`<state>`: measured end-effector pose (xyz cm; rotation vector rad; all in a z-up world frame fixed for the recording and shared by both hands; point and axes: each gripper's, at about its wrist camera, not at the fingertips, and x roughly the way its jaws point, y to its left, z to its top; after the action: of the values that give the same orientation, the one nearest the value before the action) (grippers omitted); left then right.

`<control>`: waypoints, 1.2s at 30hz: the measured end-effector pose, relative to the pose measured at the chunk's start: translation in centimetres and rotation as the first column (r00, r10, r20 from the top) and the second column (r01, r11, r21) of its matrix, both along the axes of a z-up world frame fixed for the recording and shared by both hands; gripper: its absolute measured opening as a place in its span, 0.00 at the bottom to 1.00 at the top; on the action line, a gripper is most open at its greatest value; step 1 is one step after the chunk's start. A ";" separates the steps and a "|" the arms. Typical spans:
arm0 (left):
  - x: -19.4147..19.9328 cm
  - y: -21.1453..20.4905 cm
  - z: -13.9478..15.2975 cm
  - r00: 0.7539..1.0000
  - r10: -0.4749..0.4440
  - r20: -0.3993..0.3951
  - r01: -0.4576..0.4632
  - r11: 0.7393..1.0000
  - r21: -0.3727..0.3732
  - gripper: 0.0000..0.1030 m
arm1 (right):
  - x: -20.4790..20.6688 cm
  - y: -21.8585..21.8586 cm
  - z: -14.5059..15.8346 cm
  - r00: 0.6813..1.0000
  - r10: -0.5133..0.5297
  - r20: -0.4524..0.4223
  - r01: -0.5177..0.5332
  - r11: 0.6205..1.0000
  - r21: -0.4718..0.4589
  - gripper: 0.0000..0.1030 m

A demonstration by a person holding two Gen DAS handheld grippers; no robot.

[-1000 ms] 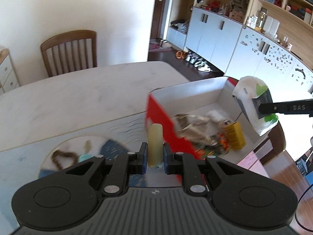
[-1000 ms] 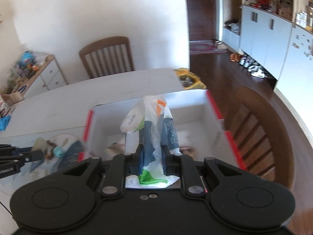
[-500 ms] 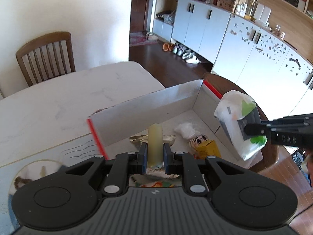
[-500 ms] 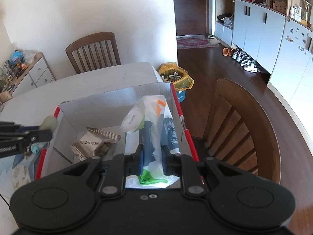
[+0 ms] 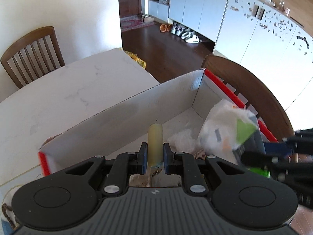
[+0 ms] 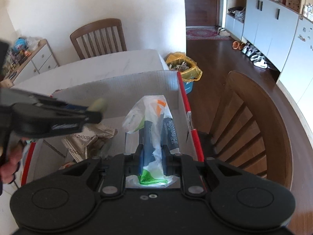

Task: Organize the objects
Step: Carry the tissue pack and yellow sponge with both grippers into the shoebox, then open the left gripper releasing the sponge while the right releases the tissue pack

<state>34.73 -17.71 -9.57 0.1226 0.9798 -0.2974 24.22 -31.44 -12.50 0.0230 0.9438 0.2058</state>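
Left gripper [image 5: 154, 157] clamped on a waxy, pale-yellow cylindrical tube [image 5: 155, 146]; right gripper [image 6: 153, 161] pinched shut on a crinkled white plastic bag [image 6: 154, 121]. Both held over the open corrugated cardboard box [image 6: 137, 84], red-edged, on the smooth white marble-look table [image 5: 68, 90].

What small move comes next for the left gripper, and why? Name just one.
Probably lower it a little further into the box, then open the jaws. The left gripper is shut on the pale yellow tube, which already hangs over the box's open inside, above the white floor and the snack packets. The right gripper holds its plastic bag off to the side, so the drop looks clear.
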 end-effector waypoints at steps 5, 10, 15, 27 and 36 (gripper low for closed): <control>1.8 -1.0 -1.6 0.999 -0.007 -0.041 0.008 1.000 0.020 0.15 | 1.3 0.3 -0.7 0.999 0.029 -0.038 -0.030 0.999 -0.017 0.16; 2.7 -1.5 -3.1 0.996 -0.008 -0.085 0.012 0.999 0.041 0.15 | 2.1 0.7 -1.5 0.996 0.052 -0.073 -0.053 0.998 -0.017 0.16; 3.5 -1.4 -4.2 0.993 0.000 -0.121 0.007 0.998 0.063 0.15 | 2.7 1.0 -2.0 0.994 0.057 -0.091 -0.058 0.998 -0.012 0.16; 4.6 -0.1 -5.0 0.983 0.008 -0.181 0.000 0.999 0.044 0.15 | 4.1 0.6 -2.2 0.994 0.029 -0.106 -0.029 1.000 0.006 0.19; 3.9 -0.1 -4.0 0.988 0.003 -0.155 0.002 0.999 0.034 0.15 | 3.8 0.0 -2.0 0.995 0.019 -0.098 -0.017 1.000 0.019 0.27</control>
<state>38.65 -17.79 -13.60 0.1318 1.1399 -0.2926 28.04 -31.45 -14.46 0.0419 1.0408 0.2314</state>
